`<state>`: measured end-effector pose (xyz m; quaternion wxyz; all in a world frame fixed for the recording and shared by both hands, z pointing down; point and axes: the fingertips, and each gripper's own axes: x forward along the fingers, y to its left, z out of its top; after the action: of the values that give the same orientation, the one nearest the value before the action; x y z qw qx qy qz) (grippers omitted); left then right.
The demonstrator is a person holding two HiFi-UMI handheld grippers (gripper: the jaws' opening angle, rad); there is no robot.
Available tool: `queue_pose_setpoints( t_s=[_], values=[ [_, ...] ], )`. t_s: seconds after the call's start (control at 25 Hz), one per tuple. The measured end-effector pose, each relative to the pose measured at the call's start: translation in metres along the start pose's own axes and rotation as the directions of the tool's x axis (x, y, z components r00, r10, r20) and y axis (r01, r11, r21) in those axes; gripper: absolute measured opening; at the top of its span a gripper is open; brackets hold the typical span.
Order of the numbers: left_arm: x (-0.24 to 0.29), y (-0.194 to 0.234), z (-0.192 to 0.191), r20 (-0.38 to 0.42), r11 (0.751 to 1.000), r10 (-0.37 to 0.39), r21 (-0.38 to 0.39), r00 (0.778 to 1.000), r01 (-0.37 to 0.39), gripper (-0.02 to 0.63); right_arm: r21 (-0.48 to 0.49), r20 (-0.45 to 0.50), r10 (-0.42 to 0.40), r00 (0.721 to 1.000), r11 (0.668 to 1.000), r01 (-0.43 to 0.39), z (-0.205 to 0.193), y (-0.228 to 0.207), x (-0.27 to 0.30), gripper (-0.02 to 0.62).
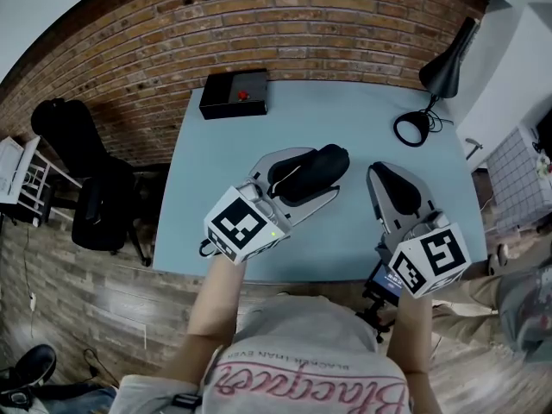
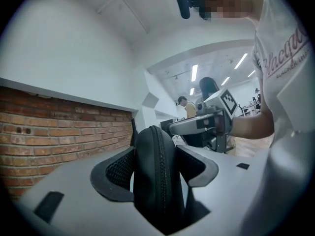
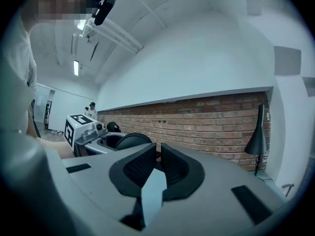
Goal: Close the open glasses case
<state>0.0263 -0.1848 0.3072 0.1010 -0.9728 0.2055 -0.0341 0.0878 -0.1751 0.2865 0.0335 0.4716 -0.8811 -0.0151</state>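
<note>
The black zippered glasses case (image 1: 317, 166) is held over the light blue table (image 1: 203, 188), gripped edge-on between the jaws of my left gripper (image 1: 306, 178). In the left gripper view the case (image 2: 155, 181) fills the gap of that gripper (image 2: 155, 149), and its two halves meet along the zipper line. My right gripper (image 1: 385, 179) hovers just right of the case, with its jaws close together and nothing between them. The right gripper view shows only a thin slit at its pads (image 3: 157, 156), with the case (image 3: 129, 140) off to the left.
A black box with a red button (image 1: 234, 94) sits at the table's back left. At the back right a black desk lamp (image 1: 444, 67) stands with its coiled cable (image 1: 412, 128). A dark chair (image 1: 95, 205) is left of the table, and a brick wall runs behind.
</note>
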Motion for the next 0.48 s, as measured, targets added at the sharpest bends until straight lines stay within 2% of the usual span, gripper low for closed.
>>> queue_pose_setpoints(
  t_s=[0.12,0.32,0.48],
  values=[
    [-0.003,0.011,0.002,0.04,0.996,0.055,-0.073,0.998,-0.052,0.273,-0.055,0.001,-0.049,0.999,0.997,0.049,-0.001,-0.002,0.001,0.021],
    [-0.005,0.021,0.008,0.127,0.972,0.086,-0.228,0.988,-0.055,0.273,-0.124,-0.021,-0.066,0.998,0.99,0.063,-0.013,0.004,0.009,0.021],
    [-0.006,0.039,0.0,0.085,0.939,0.196,-0.304,0.977,-0.162,0.273,-0.103,-0.028,-0.106,0.994,0.989,0.102,-0.02,0.007,0.017,0.021]
  ],
)
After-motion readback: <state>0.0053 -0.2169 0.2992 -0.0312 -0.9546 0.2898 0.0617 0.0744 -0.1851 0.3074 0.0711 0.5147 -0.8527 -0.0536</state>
